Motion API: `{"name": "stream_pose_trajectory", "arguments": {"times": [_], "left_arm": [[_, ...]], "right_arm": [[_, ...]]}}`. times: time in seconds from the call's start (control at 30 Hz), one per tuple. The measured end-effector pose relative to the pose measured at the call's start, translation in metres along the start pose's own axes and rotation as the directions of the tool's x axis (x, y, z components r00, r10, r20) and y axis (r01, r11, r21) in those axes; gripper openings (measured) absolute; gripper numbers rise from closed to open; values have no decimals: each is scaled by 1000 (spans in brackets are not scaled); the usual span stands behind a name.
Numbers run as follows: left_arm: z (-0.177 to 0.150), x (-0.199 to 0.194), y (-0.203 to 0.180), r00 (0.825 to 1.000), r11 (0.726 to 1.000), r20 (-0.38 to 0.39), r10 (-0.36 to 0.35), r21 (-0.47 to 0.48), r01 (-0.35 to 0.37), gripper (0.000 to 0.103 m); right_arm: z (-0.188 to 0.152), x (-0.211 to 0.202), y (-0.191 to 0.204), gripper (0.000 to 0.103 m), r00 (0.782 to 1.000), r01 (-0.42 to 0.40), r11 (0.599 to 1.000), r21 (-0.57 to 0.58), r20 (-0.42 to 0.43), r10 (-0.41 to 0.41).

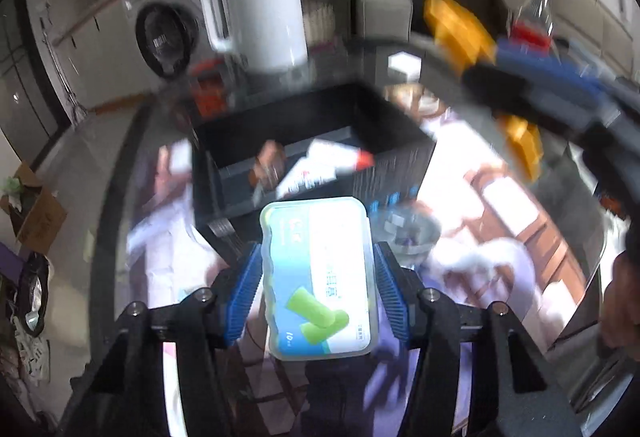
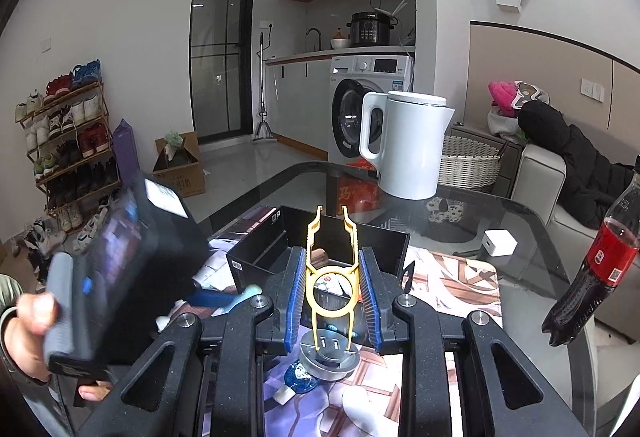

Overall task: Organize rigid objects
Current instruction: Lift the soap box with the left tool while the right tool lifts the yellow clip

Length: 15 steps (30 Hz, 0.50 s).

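the left gripper (image 1: 318, 289) is clamped on the earplug case (image 1: 320, 277) over the black box (image 1: 224, 153) mid-table, the right gripper (image 2: 331, 291) pinching a yellow tool (image 2: 331, 269) above the same box, so the two could knock together and spill something.

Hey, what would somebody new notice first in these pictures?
Probably the earplug case between the left gripper pads, just short of the black box. Next, the yellow plastic tool clamped in the right gripper, and the white kettle behind on the glass table.
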<state>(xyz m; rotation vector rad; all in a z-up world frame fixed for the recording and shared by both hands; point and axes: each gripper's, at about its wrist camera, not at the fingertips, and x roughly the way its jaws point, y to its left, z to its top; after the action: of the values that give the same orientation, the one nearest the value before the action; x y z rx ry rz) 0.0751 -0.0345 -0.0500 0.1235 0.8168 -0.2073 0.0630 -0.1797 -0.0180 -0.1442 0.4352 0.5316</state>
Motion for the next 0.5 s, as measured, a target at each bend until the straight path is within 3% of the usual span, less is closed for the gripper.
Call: {"name": "stream_pose_trajectory", "arguments": {"times": [0.07,0.13,0.27,0.4,0.5], "left_arm": [[5,-23,3,994,1000,113,10,-9,-9,55],[8,-46,7,975,1000,219,19,-14,-16,55],[6,-91,7,910,1000,415,24,-8,-23,55],[-4,-126,11,841,1000,541,25,-10,-23,55],[-5,-138,12,813,999,581,25,3,-33,55]], "right_arm": [[2,-3,-1,26,1000,-4,1000,3,17,4],[5,-9,-1,26,999,-4,1000,8,39,3],[13,-27,-2,26,994,-9,1000,20,107,7],[21,-45,4,26,983,0,1000,7,182,-1],[25,-51,9,26,978,1,1000,-4,209,0]]}}
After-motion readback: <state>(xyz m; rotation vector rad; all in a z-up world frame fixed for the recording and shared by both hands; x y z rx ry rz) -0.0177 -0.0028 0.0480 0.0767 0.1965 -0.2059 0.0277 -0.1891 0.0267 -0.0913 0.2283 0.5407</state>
